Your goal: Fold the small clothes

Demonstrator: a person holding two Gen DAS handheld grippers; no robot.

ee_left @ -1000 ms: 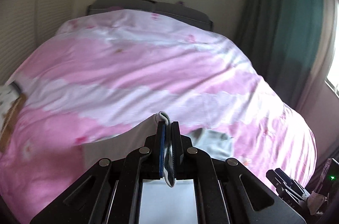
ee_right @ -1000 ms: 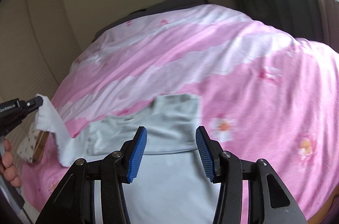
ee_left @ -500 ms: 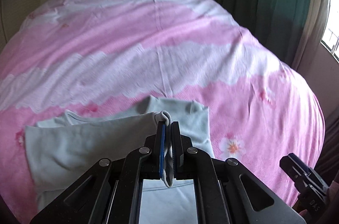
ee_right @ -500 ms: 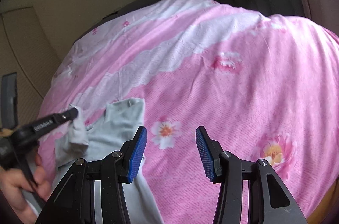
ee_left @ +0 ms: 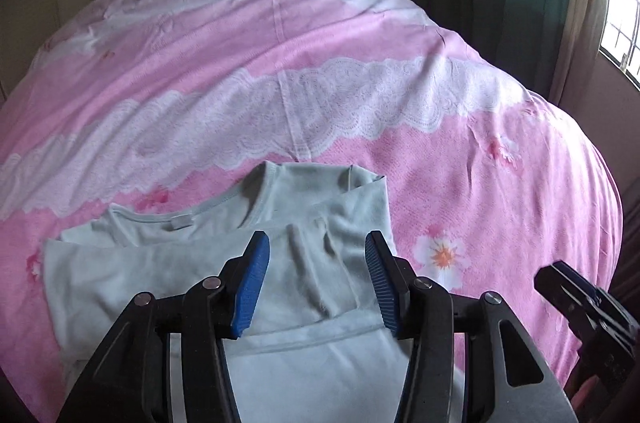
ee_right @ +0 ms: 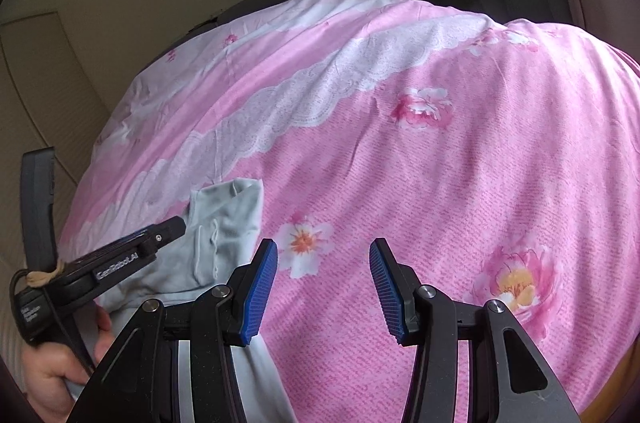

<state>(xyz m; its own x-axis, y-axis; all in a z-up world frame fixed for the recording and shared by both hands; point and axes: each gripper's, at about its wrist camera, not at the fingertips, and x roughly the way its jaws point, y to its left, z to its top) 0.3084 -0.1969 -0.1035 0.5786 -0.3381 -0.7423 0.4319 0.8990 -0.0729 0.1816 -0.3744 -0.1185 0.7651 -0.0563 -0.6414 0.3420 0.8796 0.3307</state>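
On the pink bedspread (ee_left: pixel 460 71) lies a pale shirt (ee_left: pixel 192 275), partly folded, neckline toward twelve o'clock, long axis apparently running six to twelve. Light, limp cloth; best pinched at a hem or folded edge. Left tongs (ee_left: pixel 316 283) hover wide open, empty, above it; right tongs (ee_right: pixel 322 293), also open, grip nothing at three o'clock.
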